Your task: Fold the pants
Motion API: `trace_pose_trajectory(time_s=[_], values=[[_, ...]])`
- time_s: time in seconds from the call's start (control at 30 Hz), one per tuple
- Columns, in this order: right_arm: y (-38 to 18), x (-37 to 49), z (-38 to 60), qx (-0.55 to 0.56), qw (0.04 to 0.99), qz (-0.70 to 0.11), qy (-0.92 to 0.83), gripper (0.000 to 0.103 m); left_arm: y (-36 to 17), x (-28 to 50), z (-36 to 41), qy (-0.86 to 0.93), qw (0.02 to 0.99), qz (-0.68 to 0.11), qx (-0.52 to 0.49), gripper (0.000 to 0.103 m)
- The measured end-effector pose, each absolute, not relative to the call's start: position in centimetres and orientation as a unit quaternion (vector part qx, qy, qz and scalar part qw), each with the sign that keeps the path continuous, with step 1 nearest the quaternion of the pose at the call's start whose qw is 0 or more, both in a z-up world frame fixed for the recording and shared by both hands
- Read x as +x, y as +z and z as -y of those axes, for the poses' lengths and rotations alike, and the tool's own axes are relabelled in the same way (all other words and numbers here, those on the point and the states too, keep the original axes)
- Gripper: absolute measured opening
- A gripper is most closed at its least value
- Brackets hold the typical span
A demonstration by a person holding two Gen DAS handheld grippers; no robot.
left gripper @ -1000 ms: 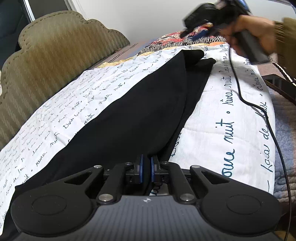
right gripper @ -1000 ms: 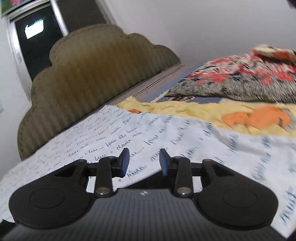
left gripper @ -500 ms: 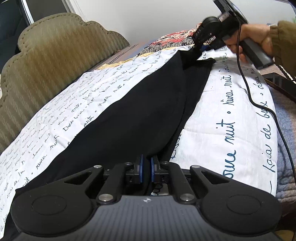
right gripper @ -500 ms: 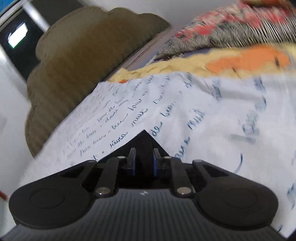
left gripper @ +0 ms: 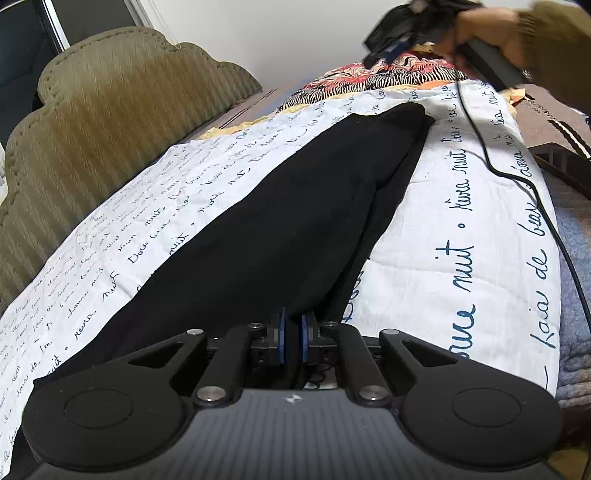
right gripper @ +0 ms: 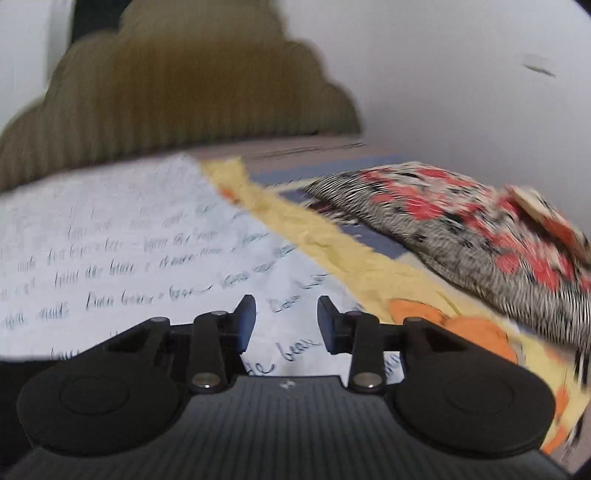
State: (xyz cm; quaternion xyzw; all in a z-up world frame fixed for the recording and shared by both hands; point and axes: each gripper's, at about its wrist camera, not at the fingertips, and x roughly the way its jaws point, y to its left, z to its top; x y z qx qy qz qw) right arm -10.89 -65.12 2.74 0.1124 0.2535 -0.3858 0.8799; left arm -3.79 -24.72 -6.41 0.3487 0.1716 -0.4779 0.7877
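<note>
The left gripper (left gripper: 291, 338) is clamped on the near end of the black pants (left gripper: 280, 221), its blue pads pressed together with a fold of the dark cloth pinched between them. From those jaws the pants run straight away as one long narrow band – the legs laid one over the other, the lower one showing as a strip along the right edge – and they end in a rounded tip far ahead of the pads. They lie on a white cover printed with blue handwriting (left gripper: 461, 236), which spreads to both sides of the left tongs. To the left of the tongs and beyond the cover stands an olive ribbed headboard with a scalloped top (left gripper: 110, 118). Far ahead and to the right, above the far tip of the pants, the right gripper (right gripper: 286, 319) shows blurred in a hand (left gripper: 476, 26) with an olive sleeve, and a black cable (left gripper: 517, 177) trails from it down across the cover. In the right wrist view its jaws have just been opening and stand apart with nothing between them – only the lettered cover lies beyond the gap. Ahead and right of those tongs are a strip of yellow cloth with orange patches (right gripper: 369, 266) and a zebra-striped pillow with red flowers (right gripper: 461, 229); this view is smeared by motion.
</note>
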Motion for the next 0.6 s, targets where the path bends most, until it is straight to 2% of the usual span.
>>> trace_pose_trajectory(time_s=[0.17, 0.23, 0.3, 0.33, 0.4, 0.43, 0.47, 0.5, 0.6], values=[[0.2, -17.6, 64.7, 0.249, 0.872, -0.196, -0.374, 0.035, -6.5, -4.1, 24.7, -0.478, 0.787, -0.164, 0.354, 0.007], [-1.2, -19.2, 64.5, 0.297, 0.865, -0.191, -0.356, 0.039, -6.3, -3.9, 24.6, -0.479, 0.789, -0.172, 0.345, 0.007], [-2.4, -20.1, 64.6, 0.335, 0.857, -0.194, -0.340, 0.052, -6.1, -3.6, 24.6, -0.480, 0.790, -0.181, 0.335, 0.007], [-3.0, -20.2, 64.6, 0.346, 0.854, -0.199, -0.334, 0.056, -6.0, -3.5, 24.5, -0.480, 0.791, -0.184, 0.330, 0.007], [-3.8, -19.8, 64.5, 0.356, 0.849, -0.212, -0.327, 0.057, -5.9, -3.4, 24.5, -0.481, 0.792, -0.187, 0.325, 0.007], [-4.2, -19.3, 64.5, 0.354, 0.850, -0.222, -0.322, 0.053, -5.8, -3.4, 24.5, -0.482, 0.792, -0.187, 0.325, 0.007], [-4.3, -18.8, 64.4, 0.346, 0.852, -0.230, -0.320, 0.028, -5.8, -3.4, 24.4, -0.482, 0.792, -0.188, 0.324, 0.007], [-4.3, -18.3, 64.3, 0.335, 0.854, -0.238, -0.319, 0.012, -5.7, -3.3, 24.3, -0.483, 0.792, -0.190, 0.321, 0.007], [-2.9, -17.5, 63.4, 0.282, 0.871, -0.244, -0.321, 0.010, -5.4, -3.1, 24.1, -0.485, 0.790, -0.196, 0.321, 0.007]])
